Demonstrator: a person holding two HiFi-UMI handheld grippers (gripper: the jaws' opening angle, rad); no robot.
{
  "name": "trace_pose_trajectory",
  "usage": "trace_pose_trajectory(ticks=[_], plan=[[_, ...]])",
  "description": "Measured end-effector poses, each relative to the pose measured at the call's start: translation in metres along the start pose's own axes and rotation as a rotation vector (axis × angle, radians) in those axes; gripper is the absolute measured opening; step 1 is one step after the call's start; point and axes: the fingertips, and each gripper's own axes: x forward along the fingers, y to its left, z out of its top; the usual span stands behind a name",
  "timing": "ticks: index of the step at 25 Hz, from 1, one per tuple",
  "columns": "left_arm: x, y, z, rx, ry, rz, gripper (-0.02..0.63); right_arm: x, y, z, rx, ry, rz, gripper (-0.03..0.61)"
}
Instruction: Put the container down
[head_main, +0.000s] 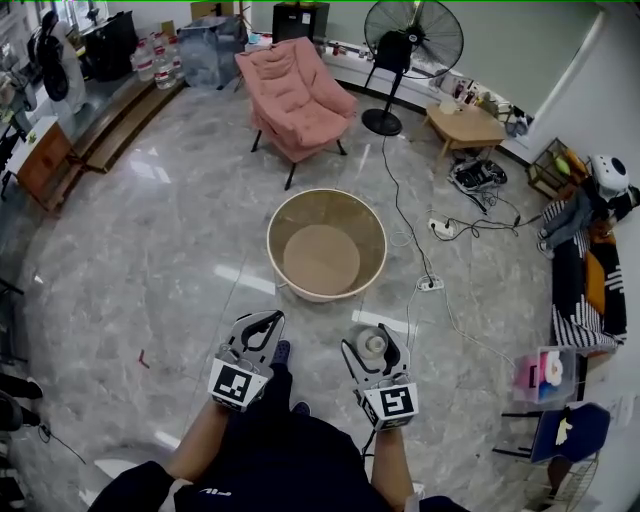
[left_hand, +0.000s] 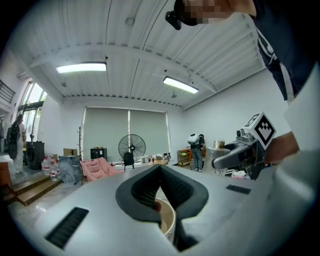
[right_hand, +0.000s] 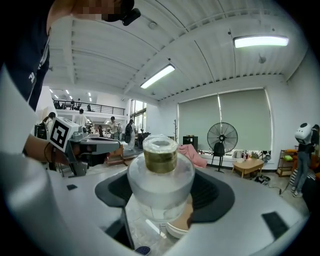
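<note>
A frosted glass container (head_main: 373, 344) with a gold neck and clear cap is clamped between the jaws of my right gripper (head_main: 374, 338), held upright above the marble floor. In the right gripper view the container (right_hand: 160, 157) fills the middle, with the right gripper (right_hand: 162, 194) shut around its body. My left gripper (head_main: 267, 320) hovers beside it to the left, its jaws closed tip to tip with nothing in them (left_hand: 160, 170). A big round beige tub (head_main: 326, 243) stands on the floor just ahead of both grippers, its rim (left_hand: 169, 220) showing below the left jaws.
A pink armchair (head_main: 295, 95) and a standing fan (head_main: 413, 38) stand beyond the tub. Cables and a power strip (head_main: 430, 284) run along the floor to the right. A low wooden table (head_main: 466, 126) is at the far right. My shoe (head_main: 281, 352) shows between the grippers.
</note>
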Motion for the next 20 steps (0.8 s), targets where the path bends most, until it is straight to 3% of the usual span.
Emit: trace_pose_trajectory(ticks=[4,9,20], plan=[[0.017,0.031,-0.007,0.016,0.025,0.005,0.025,0.029,0.000,0.001,-0.011,0.019,0.008,0.331],[0.039,0.055,-0.009,-0.036,-0.018,0.010,0.025,0.061,-0.018,0.009,-0.004,0.018,0.006,0.331],[0.066,0.099,-0.027,-0.039,0.037,0.028,0.025,0.113,-0.034,0.009,0.015,0.048,0.000,0.331]])
